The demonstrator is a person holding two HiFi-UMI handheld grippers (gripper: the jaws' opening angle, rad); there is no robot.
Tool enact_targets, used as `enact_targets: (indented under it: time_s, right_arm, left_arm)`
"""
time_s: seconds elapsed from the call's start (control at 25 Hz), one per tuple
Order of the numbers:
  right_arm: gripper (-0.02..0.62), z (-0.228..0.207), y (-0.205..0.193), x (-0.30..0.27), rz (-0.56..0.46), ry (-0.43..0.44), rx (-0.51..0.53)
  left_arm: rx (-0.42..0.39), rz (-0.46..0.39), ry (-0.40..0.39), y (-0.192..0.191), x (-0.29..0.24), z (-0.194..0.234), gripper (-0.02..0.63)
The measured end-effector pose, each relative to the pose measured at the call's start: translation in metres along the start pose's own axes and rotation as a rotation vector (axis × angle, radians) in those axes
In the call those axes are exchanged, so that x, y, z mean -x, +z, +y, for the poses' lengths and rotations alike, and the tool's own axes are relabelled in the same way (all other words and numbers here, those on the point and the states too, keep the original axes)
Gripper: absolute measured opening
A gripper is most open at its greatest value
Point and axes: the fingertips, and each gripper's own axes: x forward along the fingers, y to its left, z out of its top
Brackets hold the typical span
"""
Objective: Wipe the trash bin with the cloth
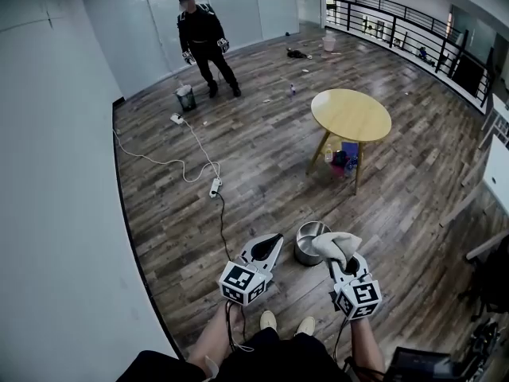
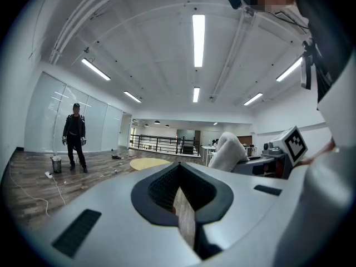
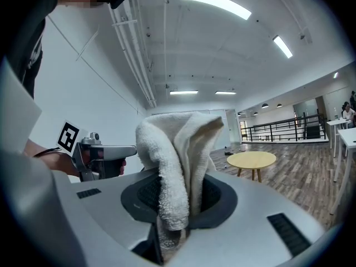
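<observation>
A round metal trash bin stands on the wood floor just ahead of my feet. My right gripper is held over its right side, shut on a white terry cloth that bunches above the jaws; the cloth fills the middle of the right gripper view. My left gripper hangs to the left of the bin, jaws shut with nothing between them. The cloth and the right gripper's marker cube show at the right in the left gripper view.
A round yellow table with bags beneath it stands farther into the room. A white cable with power strips trails across the floor to the left. A person in black stands far off beside a small bin. A white wall runs along the left.
</observation>
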Motion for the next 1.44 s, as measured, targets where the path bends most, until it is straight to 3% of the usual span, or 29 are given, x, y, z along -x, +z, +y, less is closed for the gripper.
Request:
enact_targets:
  time_s: [1.44]
  right_arm:
    - [0.083, 0.001, -0.004, -0.005, -0.002, 0.005, -0.026]
  left_arm:
    - [-0.007, 0.021, -0.033, -0.005, -0.018, -0.002, 0.000]
